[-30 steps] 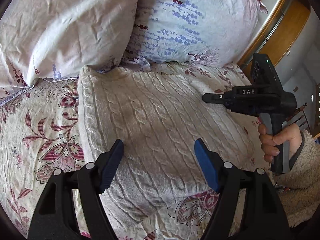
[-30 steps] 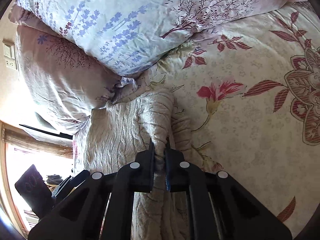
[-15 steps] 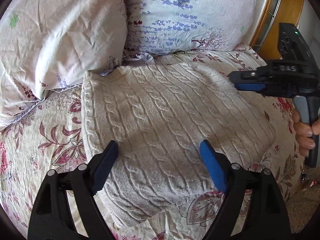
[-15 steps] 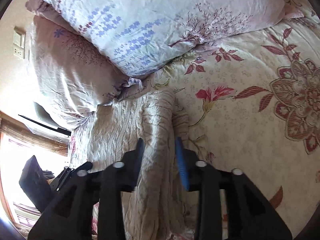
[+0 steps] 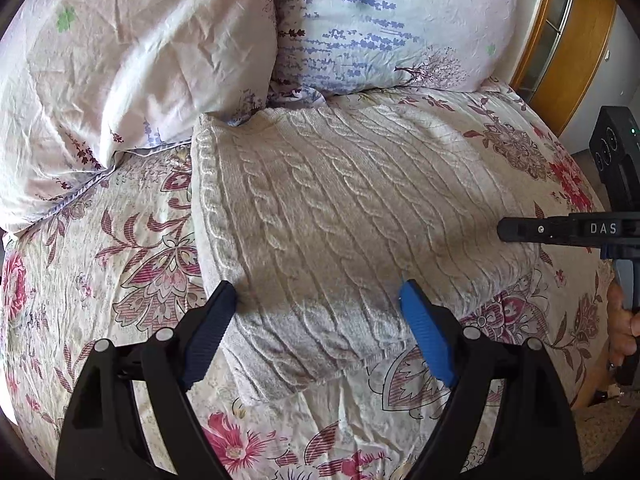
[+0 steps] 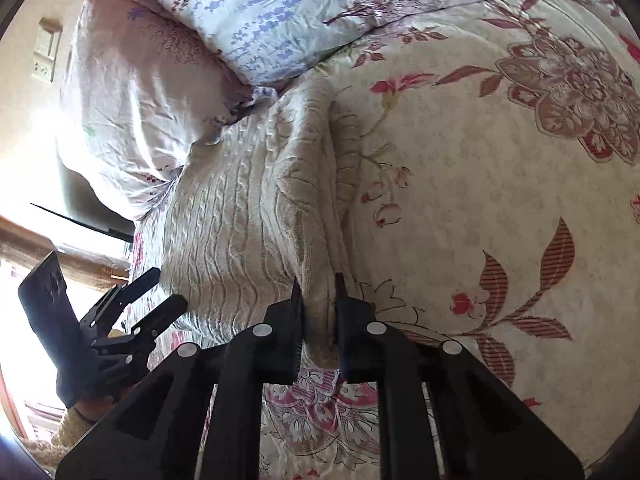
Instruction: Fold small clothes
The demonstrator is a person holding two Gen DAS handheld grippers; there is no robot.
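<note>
A cream cable-knit sweater [image 5: 340, 216] lies folded into a rectangle on the floral bedspread [image 5: 132, 264], its far edge against the pillows. My left gripper [image 5: 316, 294] hovers open over the sweater's near edge, both blue pads wide apart and holding nothing. It shows at the left of the right wrist view as the left gripper [image 6: 160, 292]. My right gripper [image 6: 319, 294] is closing on the doubled edge of the sweater [image 6: 256, 208] at its near corner, with a fold of knit filling the gap between the pads. The right gripper [image 5: 505, 231] appears at the sweater's right side.
Two pillows [image 5: 132, 52] [image 5: 384, 28] rest against the head of the bed just beyond the sweater. A wooden cabinet [image 5: 576, 36] stands to the right of the bed. Open bedspread [image 6: 500, 168] stretches to the right of the sweater. A hand [image 5: 622, 332] grips the right handle.
The right gripper let go of the sweater fold, drew back along that edge and has closed again at the near corner. The left gripper opened wider and pulled back towards the sweater's near edge.
</note>
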